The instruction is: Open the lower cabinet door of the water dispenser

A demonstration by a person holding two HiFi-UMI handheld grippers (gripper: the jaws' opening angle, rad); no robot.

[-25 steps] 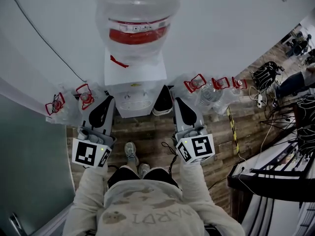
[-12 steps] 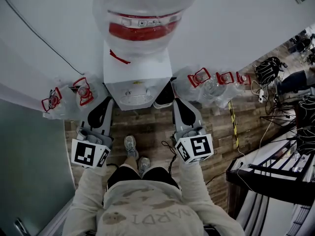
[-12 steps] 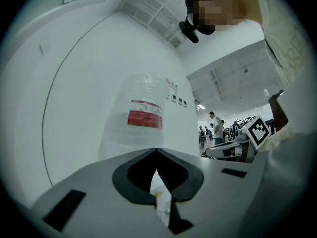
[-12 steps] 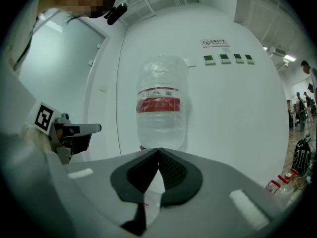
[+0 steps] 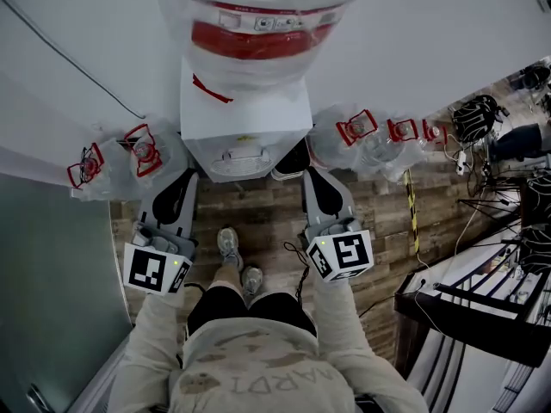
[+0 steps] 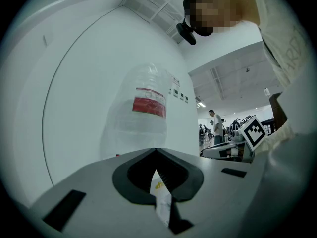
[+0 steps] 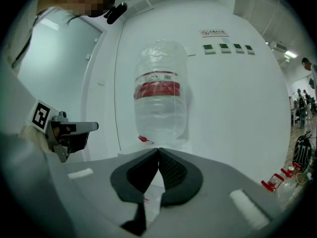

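Wood-plank flooring [image 5: 258, 218] runs under the person's shoes [image 5: 229, 246], seen from steeply above in the head view. Just ahead of the sleeves, each hand carries a marker cube, one on the left [image 5: 155, 269] and one on the right [image 5: 343, 255].

From those cubes the left claw [image 5: 187, 177] and the right claw [image 5: 312, 177] reach forward side by side, well apart from each other. Both are clenched: in each gripper view the dark pads meet at their tips, with nothing gripped between them.

Between the two claw tips and just beyond them stands the white water dispenser [image 5: 245, 119], its back to the white wall [image 5: 413, 41]. Its tap ledge [image 5: 241, 160] faces the person. The lower cabinet door sits beneath that ledge on the front face, which the head view does not show, so whether it is open or shut cannot be told. Neither claw touches the dispenser.

On top of the dispenser stands a big clear bottle [image 5: 258, 24] with a red band. Spare bottles with red handles lie on the floor at its left [image 5: 142, 149] and right [image 5: 362, 136]. A thin cable [image 5: 77, 63] crosses the wall. Farther right lie a yellow-and-black strip [image 5: 411, 222] and tangled cords [image 5: 482, 119].
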